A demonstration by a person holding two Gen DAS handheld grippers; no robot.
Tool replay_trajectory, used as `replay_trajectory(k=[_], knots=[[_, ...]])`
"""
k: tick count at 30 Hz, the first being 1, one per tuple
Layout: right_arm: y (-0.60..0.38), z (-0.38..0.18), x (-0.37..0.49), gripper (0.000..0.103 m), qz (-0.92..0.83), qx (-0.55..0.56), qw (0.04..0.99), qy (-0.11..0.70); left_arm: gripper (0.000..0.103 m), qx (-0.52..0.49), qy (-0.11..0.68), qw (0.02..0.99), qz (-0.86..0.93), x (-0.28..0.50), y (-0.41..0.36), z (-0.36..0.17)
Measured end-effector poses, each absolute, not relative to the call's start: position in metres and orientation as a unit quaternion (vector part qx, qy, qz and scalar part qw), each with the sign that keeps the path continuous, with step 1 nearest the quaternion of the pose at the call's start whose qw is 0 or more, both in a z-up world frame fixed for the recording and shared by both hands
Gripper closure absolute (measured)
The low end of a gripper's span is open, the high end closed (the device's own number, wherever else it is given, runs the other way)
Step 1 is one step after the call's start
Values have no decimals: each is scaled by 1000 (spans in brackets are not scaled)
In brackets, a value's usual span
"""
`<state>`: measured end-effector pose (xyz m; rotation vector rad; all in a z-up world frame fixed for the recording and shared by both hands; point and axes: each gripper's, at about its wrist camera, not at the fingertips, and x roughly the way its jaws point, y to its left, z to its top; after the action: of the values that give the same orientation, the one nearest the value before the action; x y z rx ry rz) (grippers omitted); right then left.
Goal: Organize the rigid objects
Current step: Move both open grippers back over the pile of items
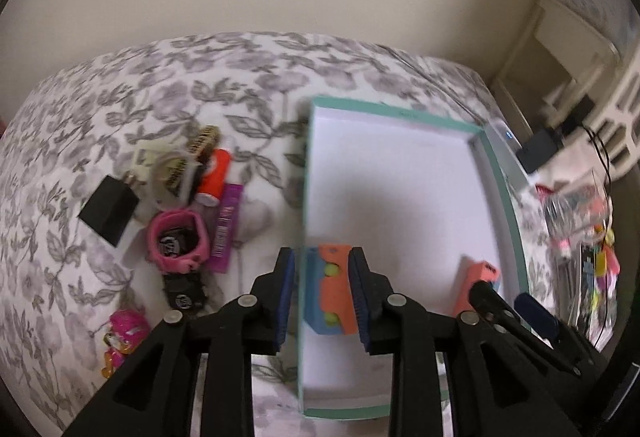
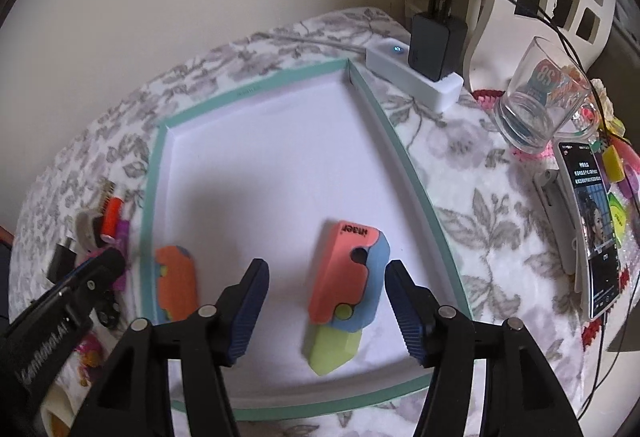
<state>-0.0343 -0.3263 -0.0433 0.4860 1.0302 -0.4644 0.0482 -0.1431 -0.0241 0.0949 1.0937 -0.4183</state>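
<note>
Orange-blue toy [image 1: 330, 289] half-hidden between left hand-held gripper [image 1: 323, 297] fingers

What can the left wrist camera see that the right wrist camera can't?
Only the left wrist view shows the pink watch and the pink toy clearly. Only the right wrist view shows the drinking glass and the phone. Both show the teal-rimmed tray, both orange-and-blue toy knives, the orange tube and the black charger.
</note>
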Motion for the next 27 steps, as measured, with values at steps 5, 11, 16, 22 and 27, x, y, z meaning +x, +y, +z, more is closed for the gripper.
replay_trajectory(k=[5,11,16,22,27], knots=[[-320,-43,-30,31,-214,222,823,477,48,36,513,845,-148,61,-125,-26],[-314,-51,-25,23,-200,229,824,479,33,30,519,849,-96,73,-101,-34],[-310,-54,-21,17,-187,237,826,476,18,17,528,847,-64,81,-86,-41],[-304,-54,-18,7,-174,235,834,468,14,6,525,850,-42,84,-74,-41],[-303,-51,-18,5,-169,244,838,458,3,-5,517,855,-23,85,-64,-38]])
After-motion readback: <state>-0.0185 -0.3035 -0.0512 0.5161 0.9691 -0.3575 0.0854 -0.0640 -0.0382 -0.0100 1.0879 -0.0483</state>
